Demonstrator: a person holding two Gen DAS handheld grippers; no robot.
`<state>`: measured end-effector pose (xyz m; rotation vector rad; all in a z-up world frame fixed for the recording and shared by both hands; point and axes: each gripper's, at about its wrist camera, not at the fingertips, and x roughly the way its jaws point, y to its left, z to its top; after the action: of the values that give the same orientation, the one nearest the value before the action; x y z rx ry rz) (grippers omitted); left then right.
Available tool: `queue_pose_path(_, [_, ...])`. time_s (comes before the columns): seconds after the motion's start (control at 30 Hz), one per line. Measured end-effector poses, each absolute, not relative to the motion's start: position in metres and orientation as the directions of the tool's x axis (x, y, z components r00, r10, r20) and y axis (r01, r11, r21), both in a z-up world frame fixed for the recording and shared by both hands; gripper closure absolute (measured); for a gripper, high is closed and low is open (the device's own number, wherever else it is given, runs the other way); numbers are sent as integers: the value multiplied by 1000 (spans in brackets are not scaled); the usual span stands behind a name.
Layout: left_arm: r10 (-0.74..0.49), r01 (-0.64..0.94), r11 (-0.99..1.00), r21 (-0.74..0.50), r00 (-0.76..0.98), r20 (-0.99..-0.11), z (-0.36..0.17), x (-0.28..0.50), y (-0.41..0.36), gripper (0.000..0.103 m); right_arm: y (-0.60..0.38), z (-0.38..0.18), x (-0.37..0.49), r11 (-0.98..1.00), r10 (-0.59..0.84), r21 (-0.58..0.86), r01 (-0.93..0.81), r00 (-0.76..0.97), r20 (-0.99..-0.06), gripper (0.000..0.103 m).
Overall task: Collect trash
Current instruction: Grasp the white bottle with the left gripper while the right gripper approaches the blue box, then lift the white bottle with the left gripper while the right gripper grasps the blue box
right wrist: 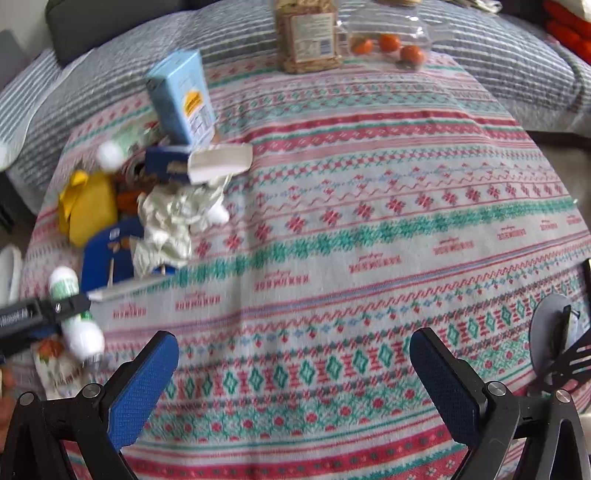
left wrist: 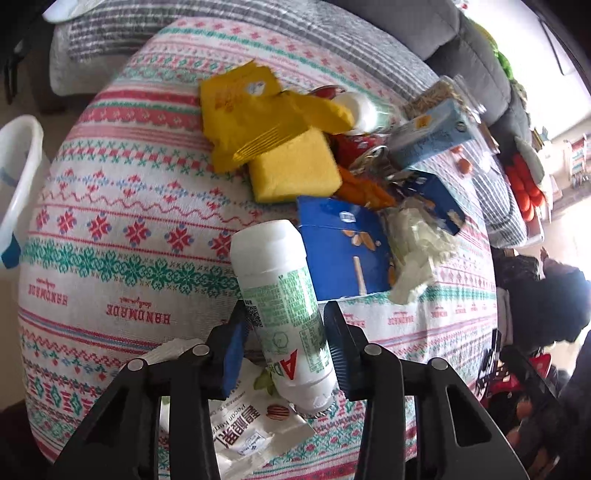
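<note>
A white bottle with a green label [left wrist: 280, 295] lies tilted over a printed snack wrapper [left wrist: 255, 424] on the patterned tablecloth [left wrist: 110, 229]. My left gripper [left wrist: 286, 314] is shut on the bottle, its blue pads pressing both sides of the body. The right wrist view shows that gripper [right wrist: 44, 310] at the far left with the bottle [right wrist: 79, 332] across it. Beyond lies a trash pile: yellow bags [left wrist: 258, 110], a blue box [left wrist: 340, 247], crumpled tissue [left wrist: 417, 240] and a light-blue carton [left wrist: 432, 133]. My right gripper [right wrist: 293, 339] stands open over bare cloth, holding nothing.
A white plastic bin [left wrist: 18, 184] stands off the table's left edge. At the far side are a jar of grain [right wrist: 308, 33] and a clear tray of small tomatoes [right wrist: 388, 40]. A black spatula [right wrist: 569, 358] rests at the right edge. A grey striped sofa [right wrist: 110, 74] lies behind.
</note>
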<state>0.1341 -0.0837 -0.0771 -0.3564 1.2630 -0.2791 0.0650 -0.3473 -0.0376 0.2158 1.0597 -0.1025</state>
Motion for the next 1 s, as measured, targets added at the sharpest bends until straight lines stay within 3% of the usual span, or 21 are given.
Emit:
queue_pose_path(0.33, [-395, 143, 919, -368, 374, -839, -1, 143, -63, 61, -353, -13, 112, 943, 45, 200, 267, 493, -869, 0])
queue_pose_path(0.5, [-308, 193, 951, -242, 513, -801, 31, 151, -42, 61, -329, -15, 150, 938, 78, 237, 255, 509, -857, 0])
queue_pose_path(0.77, [-275, 121, 961, -249, 523, -807, 12, 174, 12, 61, -295, -38, 201, 953, 73, 202, 225, 476, -877, 1])
queue_pose_path(1.0, [-258, 79, 964, -254, 512, -819, -1, 186, 28, 61, -284, -51, 227, 956, 55, 181, 233, 461, -886, 8])
